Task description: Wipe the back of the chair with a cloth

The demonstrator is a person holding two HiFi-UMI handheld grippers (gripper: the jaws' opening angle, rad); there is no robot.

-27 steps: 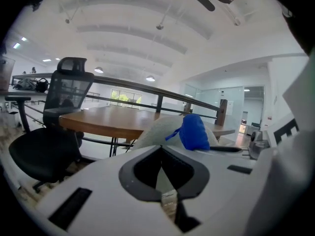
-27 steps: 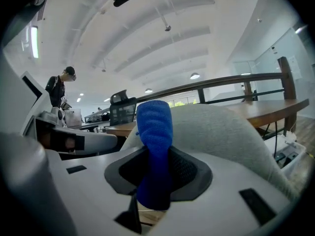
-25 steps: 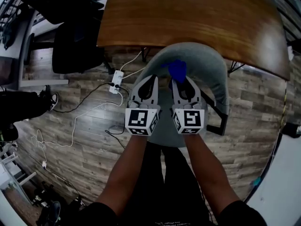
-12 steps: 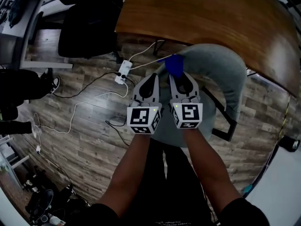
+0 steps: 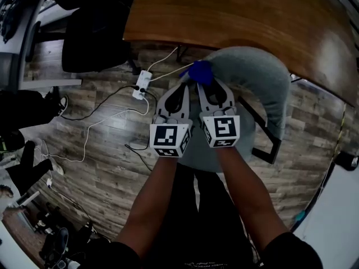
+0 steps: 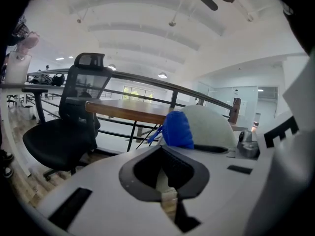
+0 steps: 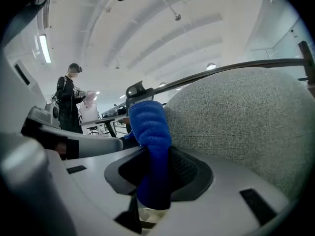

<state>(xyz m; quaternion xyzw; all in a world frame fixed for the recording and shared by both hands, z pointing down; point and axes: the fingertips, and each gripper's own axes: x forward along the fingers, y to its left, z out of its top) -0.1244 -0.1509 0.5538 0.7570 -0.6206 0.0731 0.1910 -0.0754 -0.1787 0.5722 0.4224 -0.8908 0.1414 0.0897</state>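
At the chair back: blue cloth in the right gripper

The right gripper point(image 5: 203, 87) pinches a blue cloth point(image 5: 200, 72) at the left end of the grey fabric chair back point(image 5: 255, 74), by the wooden table point(image 5: 235, 15). The left gripper point(image 5: 180, 89), just beside it, has its jaws pressed together on nothing.

Dim, fisheye-warped head view; both gripper views bright under ceiling lights

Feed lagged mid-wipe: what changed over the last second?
The right tongs slid the blue cloth leftward along the grey fabric chair back, to its left end. Unchanged: grip on the cloth; left tongs alongside, empty.
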